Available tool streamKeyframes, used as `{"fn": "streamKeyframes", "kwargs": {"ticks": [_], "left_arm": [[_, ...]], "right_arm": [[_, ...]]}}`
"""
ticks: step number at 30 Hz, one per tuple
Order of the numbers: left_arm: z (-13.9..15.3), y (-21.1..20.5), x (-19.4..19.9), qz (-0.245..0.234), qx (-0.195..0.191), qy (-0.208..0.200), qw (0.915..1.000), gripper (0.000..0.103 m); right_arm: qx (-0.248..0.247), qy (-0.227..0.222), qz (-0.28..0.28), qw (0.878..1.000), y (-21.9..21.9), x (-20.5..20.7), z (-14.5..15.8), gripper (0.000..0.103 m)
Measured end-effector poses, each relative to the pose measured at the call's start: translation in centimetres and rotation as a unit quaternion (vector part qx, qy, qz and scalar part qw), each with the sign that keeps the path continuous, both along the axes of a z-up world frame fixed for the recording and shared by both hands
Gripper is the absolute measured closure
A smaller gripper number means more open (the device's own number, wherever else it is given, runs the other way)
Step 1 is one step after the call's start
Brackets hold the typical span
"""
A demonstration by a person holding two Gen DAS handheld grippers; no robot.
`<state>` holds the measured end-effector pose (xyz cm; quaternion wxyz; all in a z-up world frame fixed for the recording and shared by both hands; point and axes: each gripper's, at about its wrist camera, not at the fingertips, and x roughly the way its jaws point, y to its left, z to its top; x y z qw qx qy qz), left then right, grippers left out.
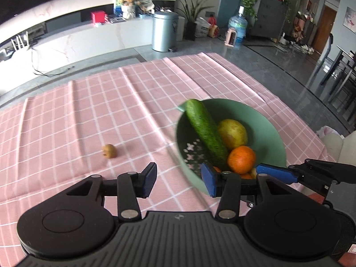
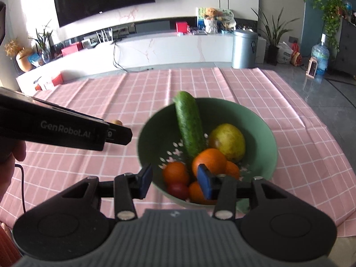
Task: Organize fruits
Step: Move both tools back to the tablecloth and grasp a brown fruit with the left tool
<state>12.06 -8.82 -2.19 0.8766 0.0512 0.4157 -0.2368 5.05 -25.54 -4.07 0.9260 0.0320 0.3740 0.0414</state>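
Observation:
A green bowl [image 1: 267,122] [image 2: 255,120] stands on the pink checked tablecloth [image 1: 89,102]. It holds a cucumber [image 1: 205,131] [image 2: 190,122], a yellow pear [image 1: 232,133] [image 2: 228,141], several oranges [image 1: 241,159] [image 2: 209,159] and a small red fruit [image 2: 178,190]. A brown kiwi [image 1: 109,150] lies alone on the cloth to the bowl's left; it is mostly hidden in the right wrist view [image 2: 117,122]. My left gripper [image 1: 179,180] is open and empty, over the bowl's near left rim. My right gripper [image 2: 175,182] is open and empty above the bowl's near side.
The table's far edge meets grey floor with a metal bin [image 1: 164,31] [image 2: 243,49], a white TV bench [image 2: 155,46] and a water bottle [image 1: 237,25]. The left tool's body [image 2: 66,129] crosses the right wrist view's left side. Dark chairs [image 1: 342,71] stand right.

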Motion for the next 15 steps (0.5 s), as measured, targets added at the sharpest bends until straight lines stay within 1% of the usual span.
{"fn": "streamKeyframes", "kwargs": {"ticks": [4,9,12,15], "left_arm": [[0.2,2.4,-0.2,0.020,0.011,-0.017,0.9996,0.048],[-0.2,5.1,-0.4,0.036,0.026,-0.027,0.9987,0.048],[-0.8,6.5,-0.2,0.044,0.030,-0.026,0.9982,0.048],[-1.3,7.9,0.1,0.050,0.024,-0.021,0.9983,0.048]], "right_arm": [[0.012,-0.022,0.012,1.000,2.0,-0.1,0.4,0.061],[0.016,-0.041,0.032,0.999,4.8,0.0,0.6,0.061],[0.017,-0.047,0.049,0.998,6.5,0.4,0.6,0.061],[0.010,-0.052,0.066,0.996,8.1,0.9,0.3,0.061]]}}
